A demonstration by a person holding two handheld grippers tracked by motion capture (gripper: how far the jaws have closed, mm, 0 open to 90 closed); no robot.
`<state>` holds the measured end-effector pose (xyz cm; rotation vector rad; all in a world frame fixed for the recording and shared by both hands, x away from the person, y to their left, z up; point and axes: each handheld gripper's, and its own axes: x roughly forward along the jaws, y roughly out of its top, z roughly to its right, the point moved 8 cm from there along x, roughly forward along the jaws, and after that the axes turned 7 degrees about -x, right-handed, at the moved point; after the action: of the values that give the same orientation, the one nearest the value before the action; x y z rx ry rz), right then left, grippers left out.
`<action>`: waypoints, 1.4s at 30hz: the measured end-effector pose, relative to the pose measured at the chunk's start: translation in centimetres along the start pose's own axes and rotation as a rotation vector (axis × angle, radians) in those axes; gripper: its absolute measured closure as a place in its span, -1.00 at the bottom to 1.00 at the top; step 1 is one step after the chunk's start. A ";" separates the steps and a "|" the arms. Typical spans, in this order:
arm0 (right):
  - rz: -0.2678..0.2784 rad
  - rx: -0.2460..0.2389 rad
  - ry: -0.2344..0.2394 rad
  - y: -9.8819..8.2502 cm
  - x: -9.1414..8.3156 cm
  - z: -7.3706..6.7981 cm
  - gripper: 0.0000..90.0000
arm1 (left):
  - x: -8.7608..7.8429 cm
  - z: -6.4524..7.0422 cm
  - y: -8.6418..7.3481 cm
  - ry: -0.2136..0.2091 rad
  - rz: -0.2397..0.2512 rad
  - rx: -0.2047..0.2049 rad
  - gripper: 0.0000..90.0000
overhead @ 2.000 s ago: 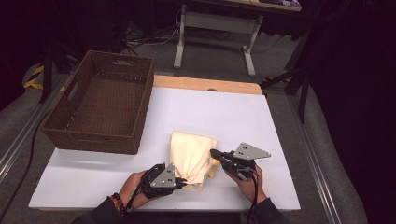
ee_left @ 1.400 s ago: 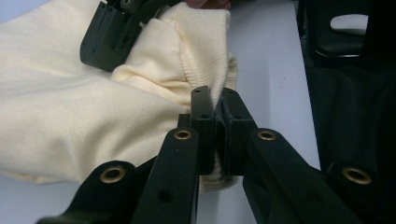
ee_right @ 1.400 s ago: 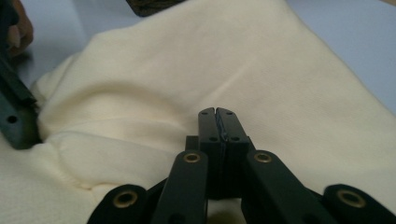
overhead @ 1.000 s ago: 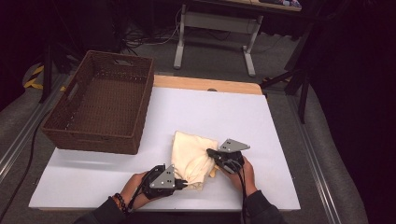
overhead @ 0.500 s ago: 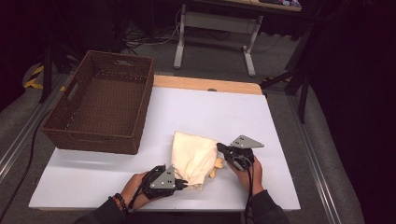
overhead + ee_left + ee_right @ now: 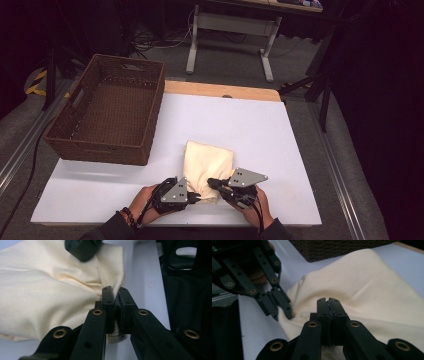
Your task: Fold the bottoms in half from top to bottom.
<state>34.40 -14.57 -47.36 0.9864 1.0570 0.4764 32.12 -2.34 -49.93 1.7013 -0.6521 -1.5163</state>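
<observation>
A brown wicker basket stands at the left edge of the white table, toward its far left corner. A bare wooden strip runs along the table's far edge. Beyond the far edge, a white desk frame stands on the grey floor.

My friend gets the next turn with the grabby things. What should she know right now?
Left tool: shut on the cream cloth's near edge.
Right tool: jaws shut; in the right gripper view cloth lies around its tips, but I cannot tell whether any is pinched.
The cloth lies bunched on the white table, near the front edge. The brown wicker basket stands apart from it at the table's left, with nothing in it.
Done: one edge gripped.
Probably left: tidy the cloth, maybe move it to the basket.
</observation>
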 end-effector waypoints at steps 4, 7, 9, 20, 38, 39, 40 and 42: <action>-0.012 -0.012 -0.009 -0.5 0.2 -0.6 0.96 | -0.7 0.0 0.3 -0.006 -0.001 0.004 0.87; -0.019 -0.038 -0.019 -0.8 0.4 -0.8 0.97 | -1.5 0.7 0.6 0.013 -0.039 0.059 0.82; -0.024 -0.047 -0.027 -0.9 0.5 -0.9 0.97 | -2.5 1.3 1.2 -0.008 -0.020 0.091 0.82; -0.028 -0.065 -0.031 -1.2 0.6 -1.1 0.98 | -3.9 -0.8 2.4 0.048 0.095 -0.018 0.79; -0.052 -0.074 0.002 -1.7 1.0 -1.3 0.99 | 1.9 -9.8 3.3 0.209 0.113 -0.175 0.78; -0.052 -0.069 0.005 -1.7 1.0 -1.3 0.99 | 2.0 -10.1 3.1 0.212 0.111 -0.184 0.80; -0.052 -0.066 0.007 -1.7 1.0 -1.2 0.99 | 2.1 -10.3 3.1 0.219 0.114 -0.189 0.82; -0.053 -0.060 0.010 -1.8 1.1 -1.2 0.99 | 2.2 -10.6 2.8 0.219 0.104 -0.198 0.83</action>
<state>33.58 -14.12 -49.57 0.9016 1.0695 0.4675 43.15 -3.65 -48.83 1.6268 -0.4524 -1.2562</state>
